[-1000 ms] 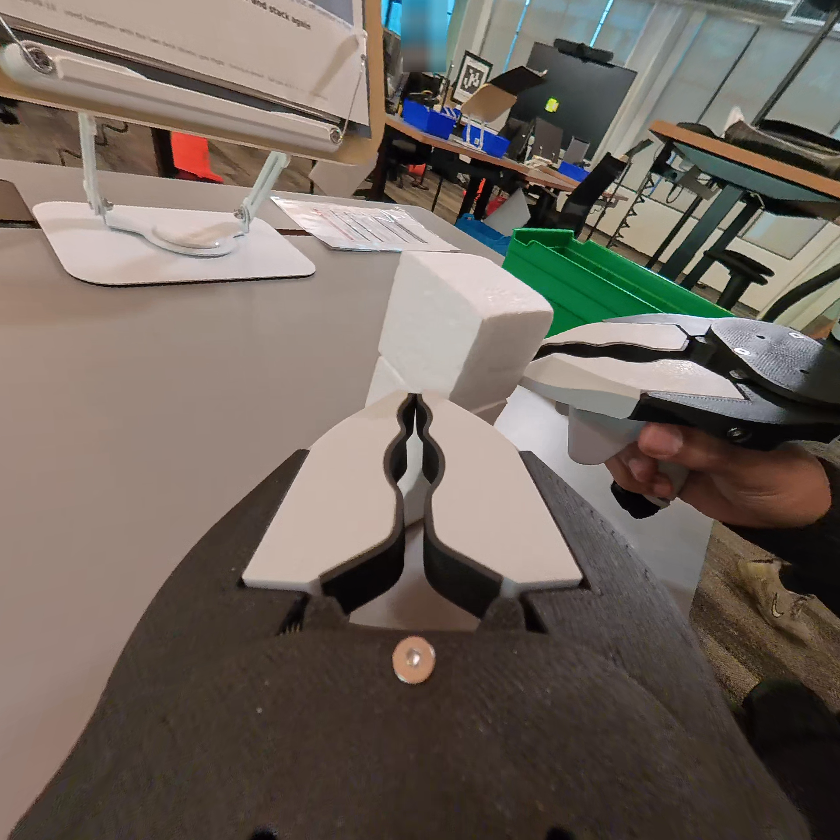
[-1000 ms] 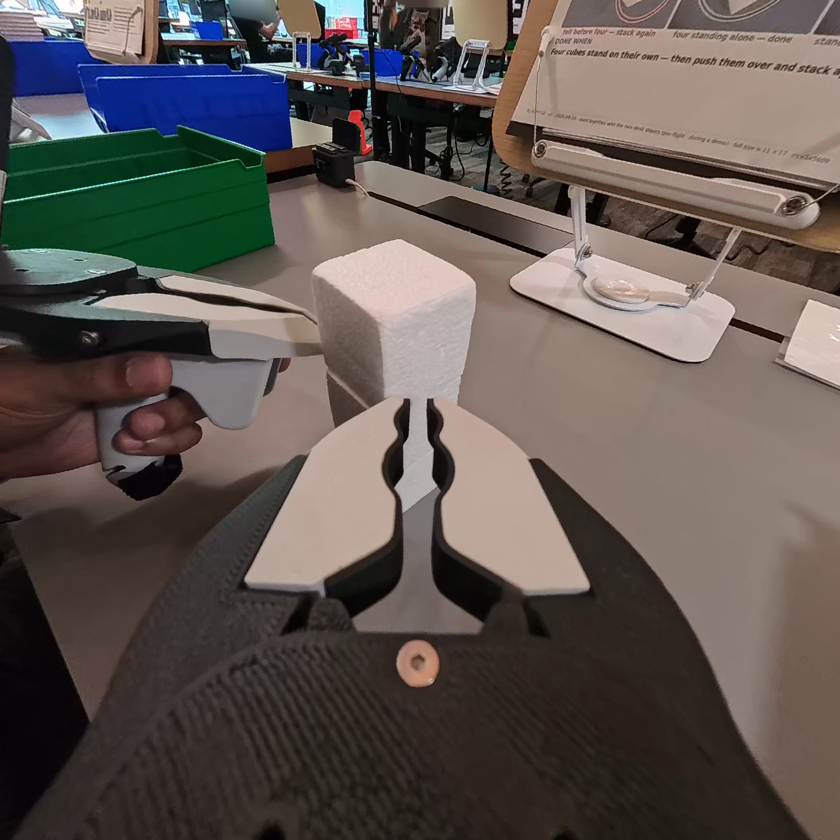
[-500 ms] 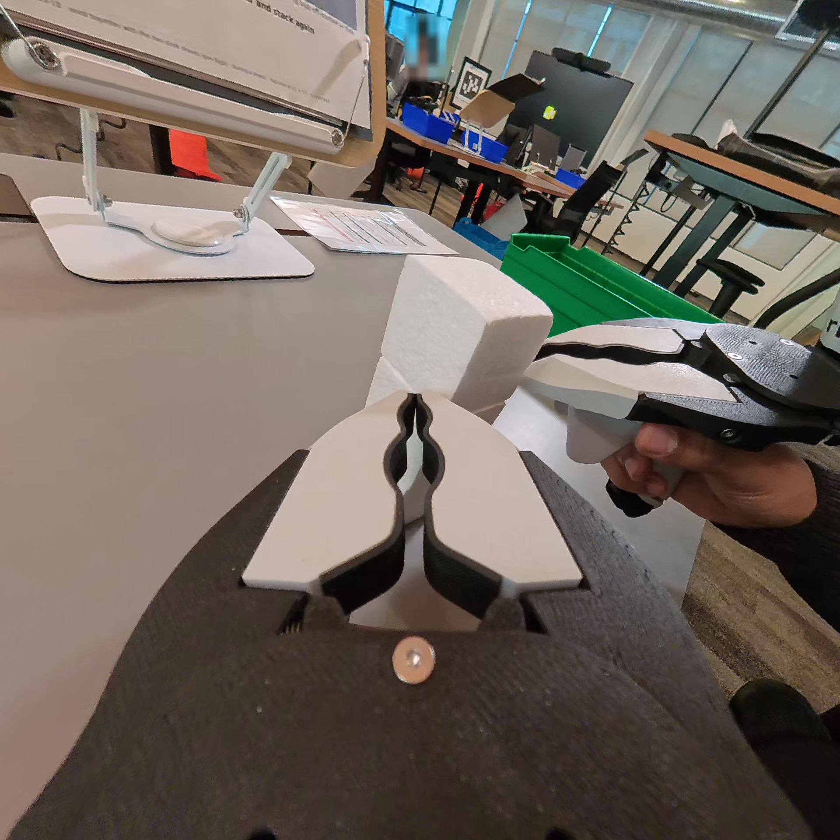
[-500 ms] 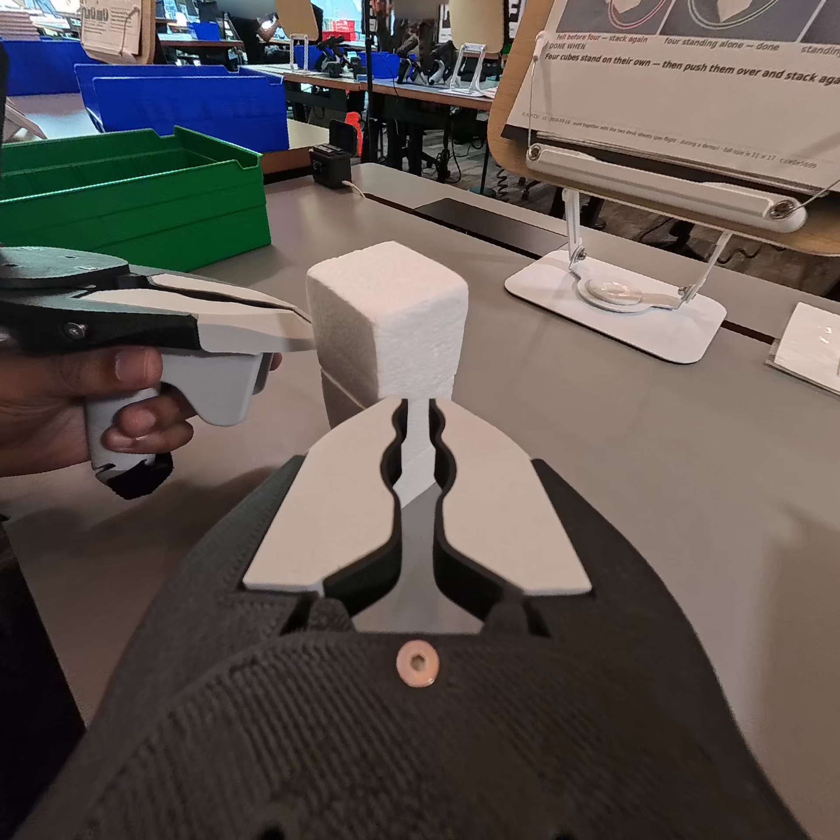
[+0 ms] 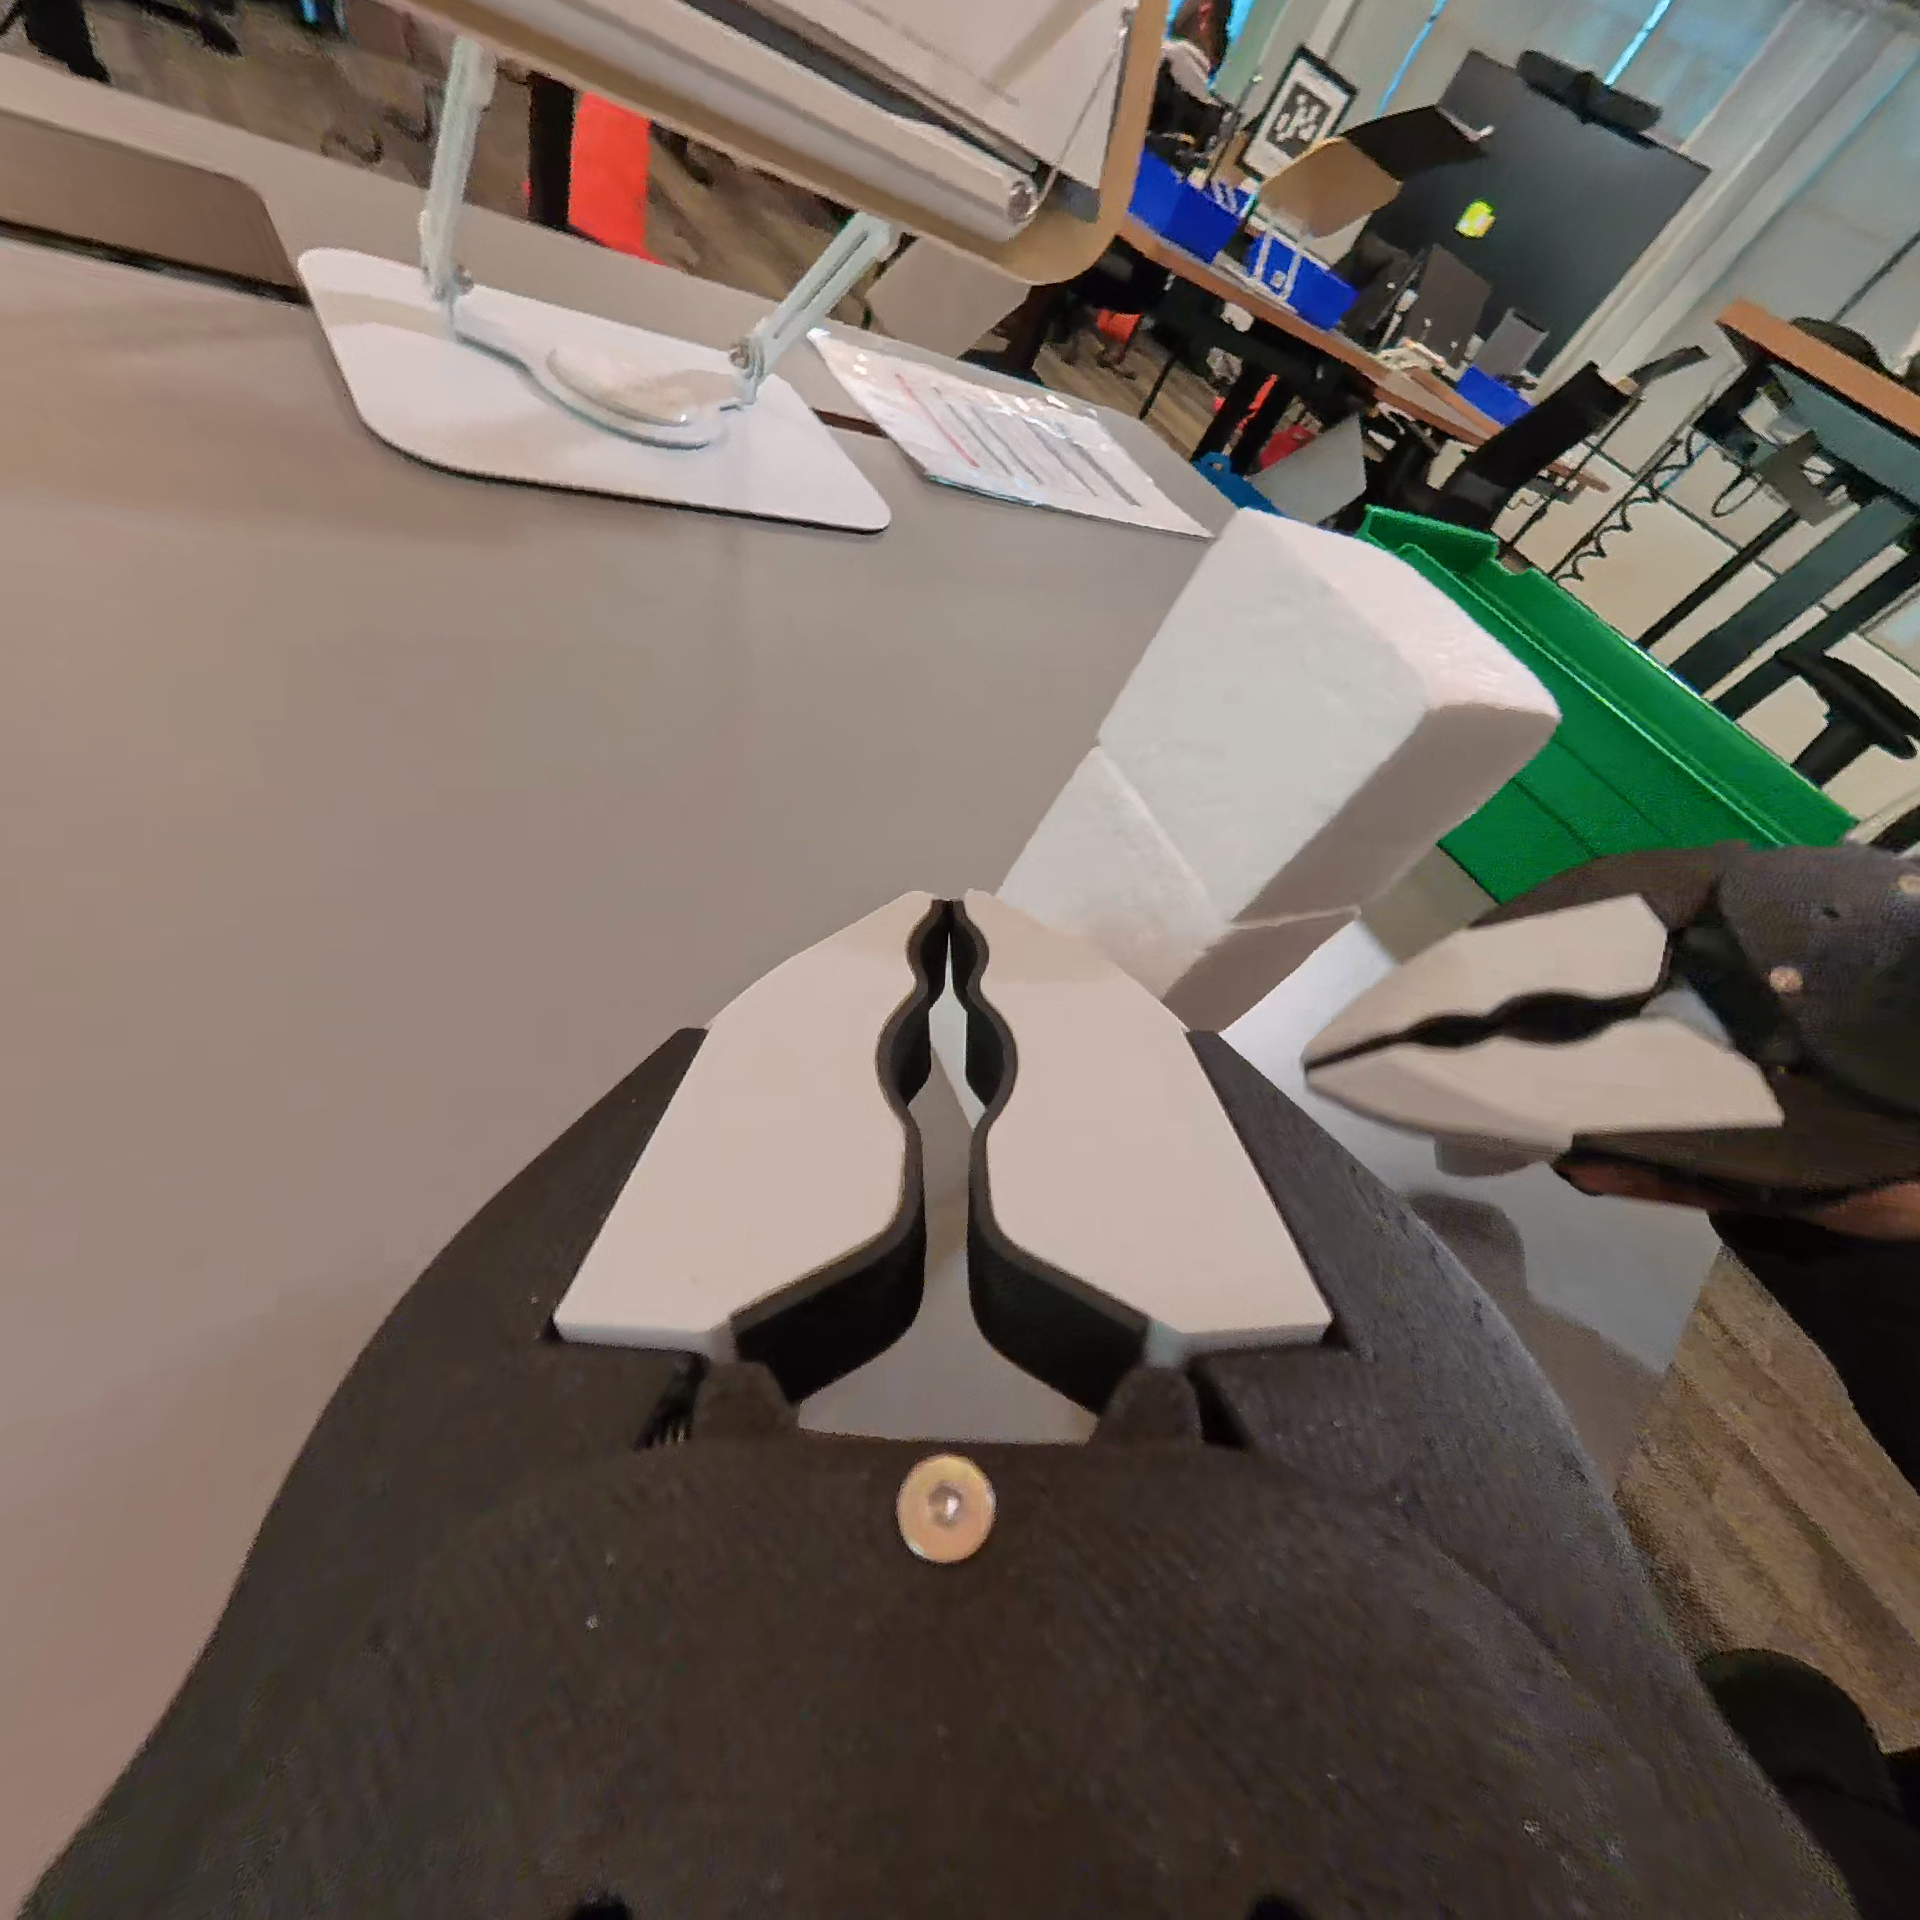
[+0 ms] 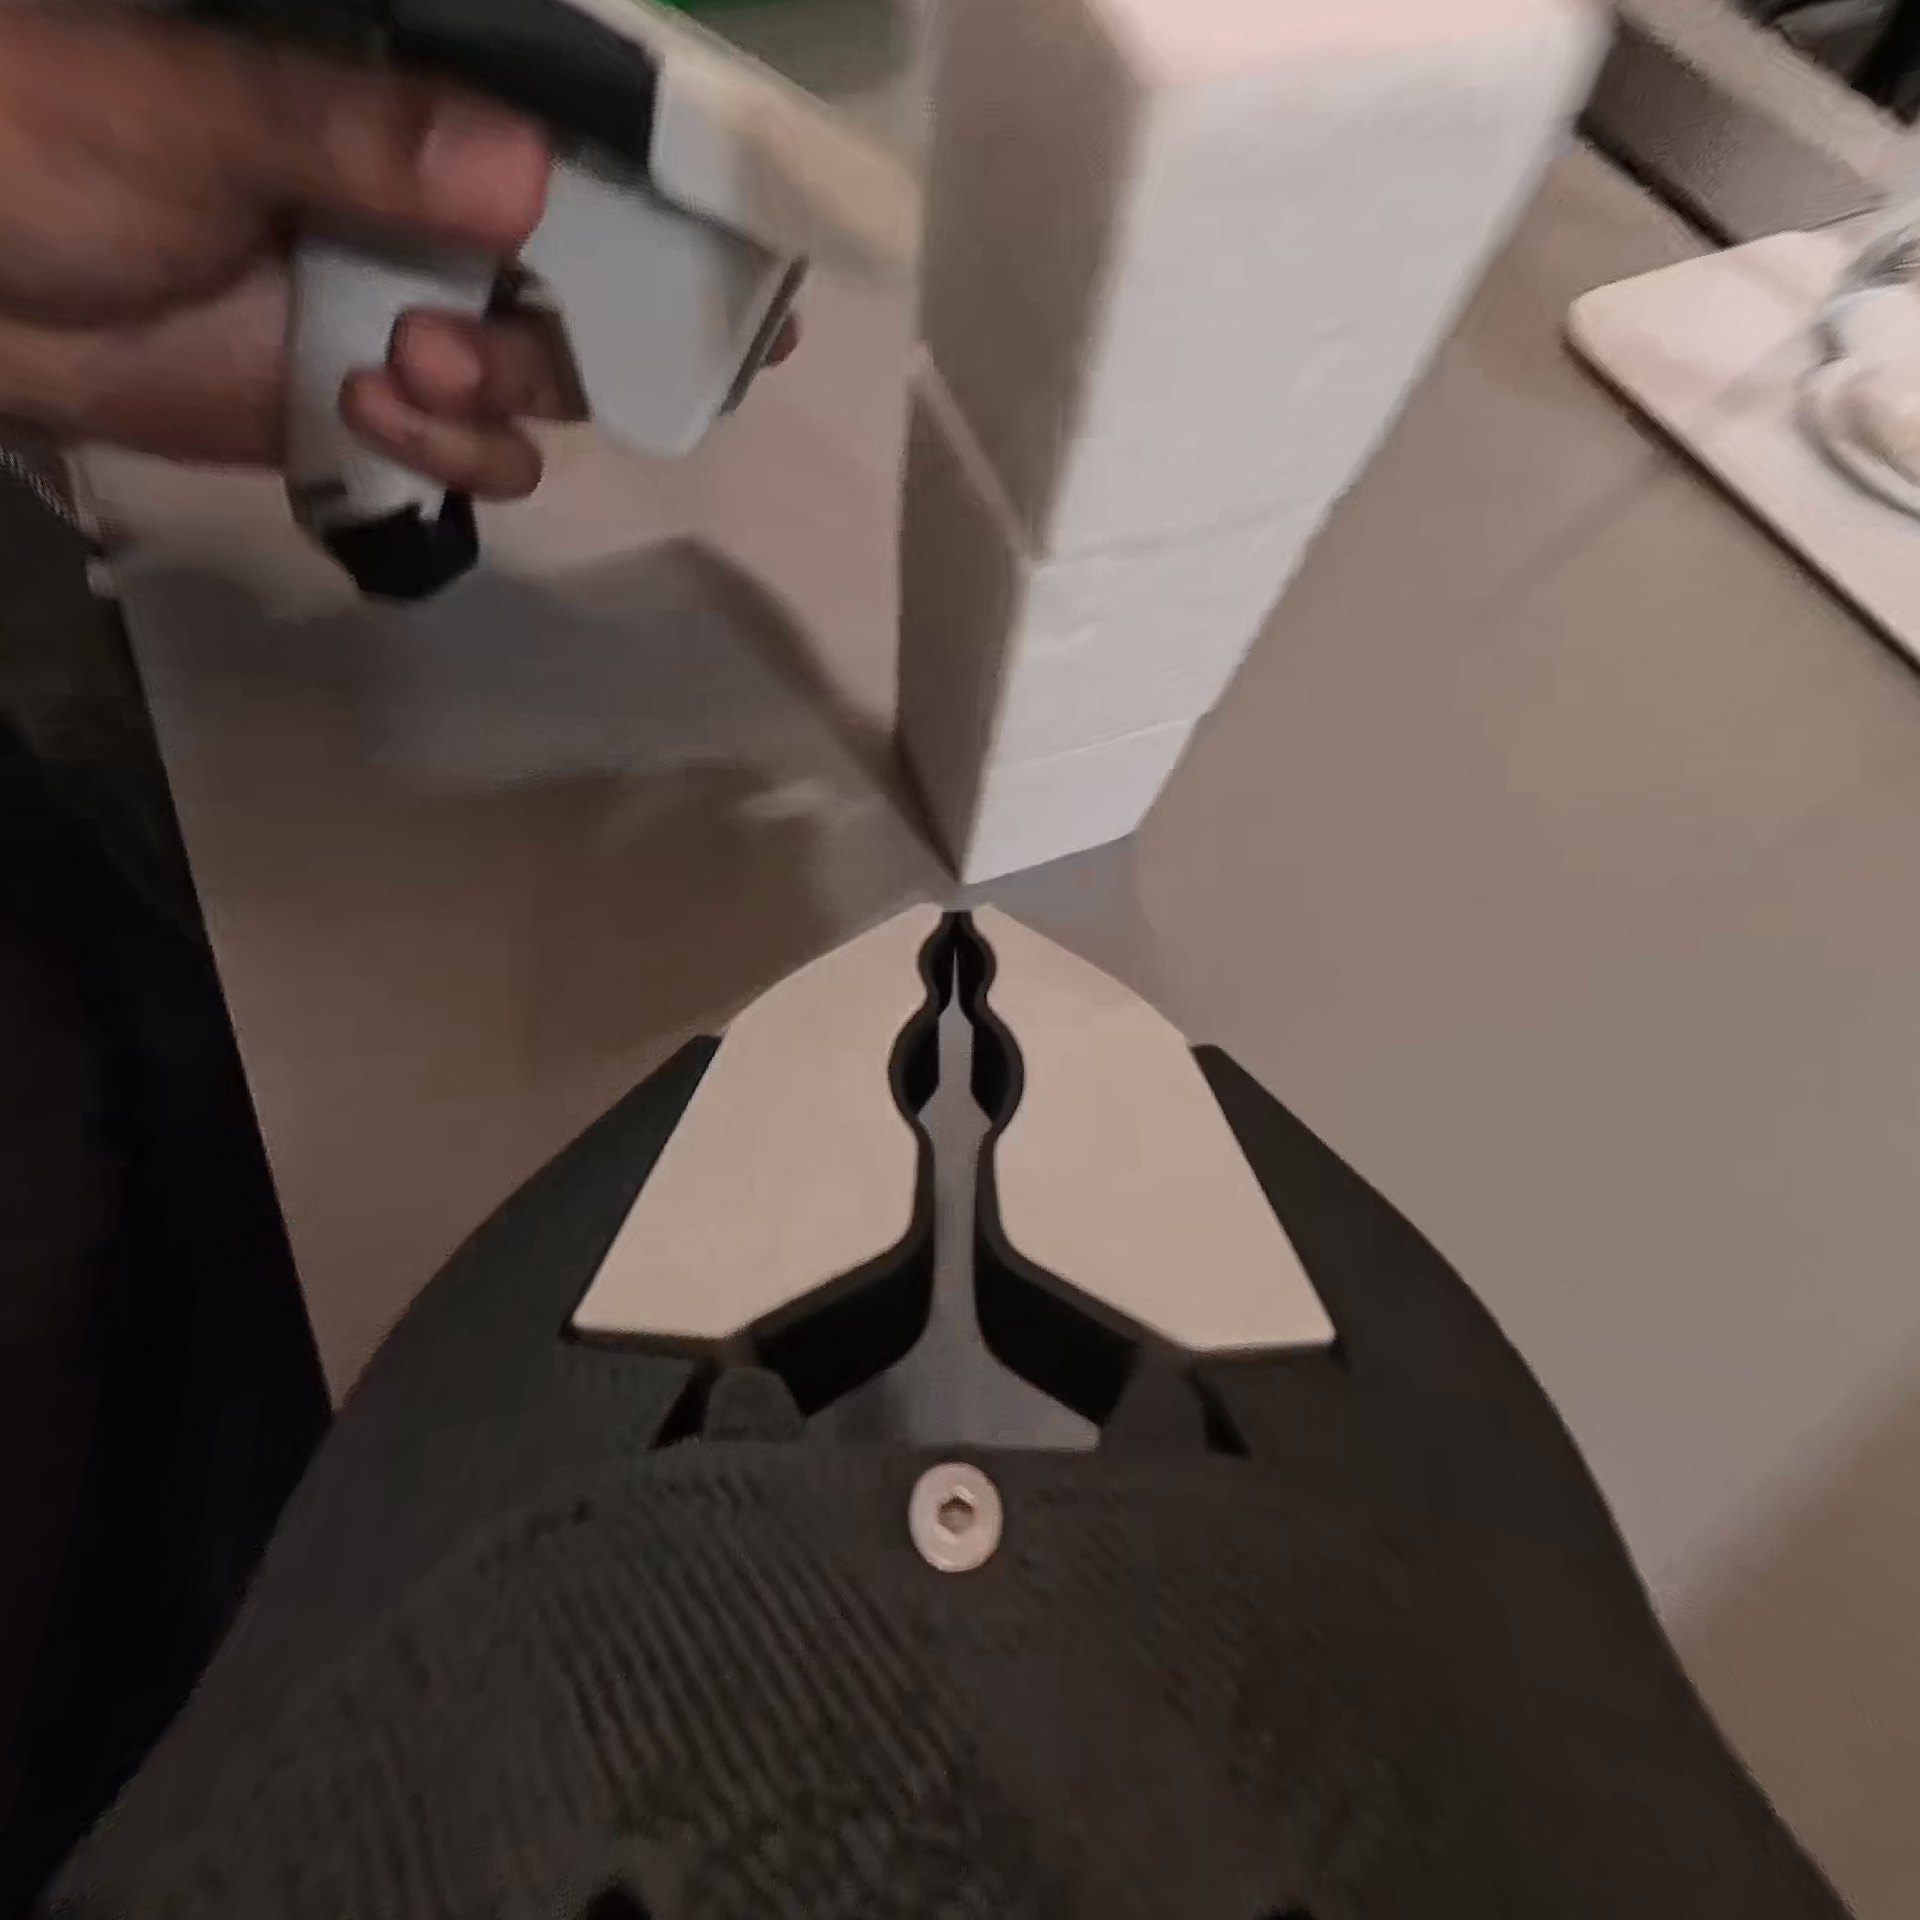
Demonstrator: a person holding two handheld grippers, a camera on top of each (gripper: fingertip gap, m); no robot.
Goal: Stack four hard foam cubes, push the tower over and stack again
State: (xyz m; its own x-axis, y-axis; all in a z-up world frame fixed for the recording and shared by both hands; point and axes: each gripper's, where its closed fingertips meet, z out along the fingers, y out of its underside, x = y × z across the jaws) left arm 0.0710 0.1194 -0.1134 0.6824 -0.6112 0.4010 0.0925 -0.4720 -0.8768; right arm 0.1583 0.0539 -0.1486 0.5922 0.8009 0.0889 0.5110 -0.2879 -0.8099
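left wrist view: the left claw is closed on nothing, low over the grey surface. a stack of white foam cubes stands at its 1 o'clock, the top cube tilted. the right claw, also closed and empty, sits at 3 o'clock, just beside the stack. a green plastic bin lies beyond.

right wrist view, blurred: the closed right claw points at the stack's bottom corner; whether they touch is unclear. a hand grips the left claw's handle at 11 o'clock.

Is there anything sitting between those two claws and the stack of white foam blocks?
Nothing visible. The left claw is shut beside the foam stack, only bare grey table around it. The right claw is shut too, its tips right at the stack's bottom corner; whether they touch is unclear.
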